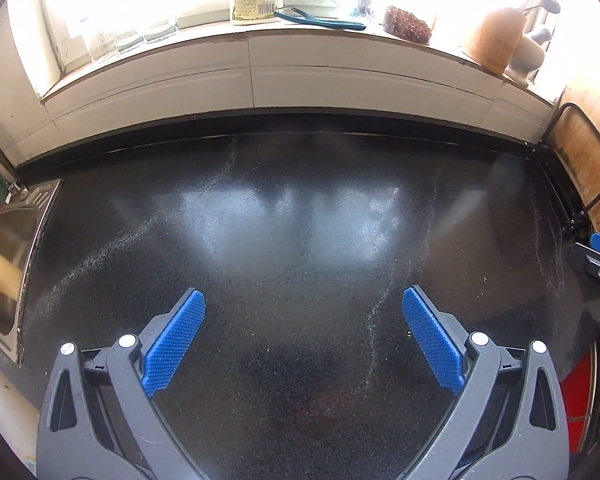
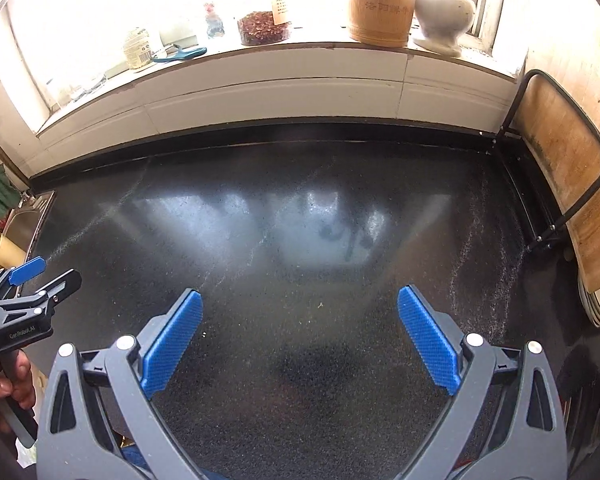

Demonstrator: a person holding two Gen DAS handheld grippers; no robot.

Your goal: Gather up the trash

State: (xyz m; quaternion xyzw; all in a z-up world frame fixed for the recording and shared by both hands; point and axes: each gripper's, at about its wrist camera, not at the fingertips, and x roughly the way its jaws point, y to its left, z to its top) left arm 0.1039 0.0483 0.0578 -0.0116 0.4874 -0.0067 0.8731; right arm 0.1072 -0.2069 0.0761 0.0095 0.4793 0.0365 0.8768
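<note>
No item identifiable as trash appears in either wrist view. The black speckled countertop (image 1: 300, 216) carries only pale streaks and a few tiny light specks; whether these count as trash cannot be told.

Gripper state:
- Left gripper (image 1: 304, 312): blue pads spread wide, nothing between them, held above the countertop near its front edge.
- Right gripper (image 2: 300, 312): blue pads likewise spread wide and empty, over the same countertop. From the right wrist view the left gripper sits toward the countertop's sink side, held by a hand (image 2: 4, 380).

Surroundings, relative to the countertop:
- Sink (image 1: 8, 240): set in at the left end, with a cream-coloured object inside it.
- Windowsill (image 1: 260, 40): above the back edge, behind white tiling. It bears a labelled bottle (image 1: 256, 0), a teal-handled tool (image 1: 324, 20), a clear tub of reddish-brown pieces (image 2: 264, 28), a wooden cylinder (image 2: 382, 4) and a white mortar with pestle (image 2: 444, 12).
- Wooden board in a black wire rack (image 2: 560, 184): upright at the right end.

Step in hand, as a judgement: either the search before a first pick, or the finish with the surface cleared; the views do not settle which.

Next move, as a judgement: sweep both cameras beyond the countertop, toward the sink or the front edge, to locate any trash, keeping the pads apart until a target is centred between them
</note>
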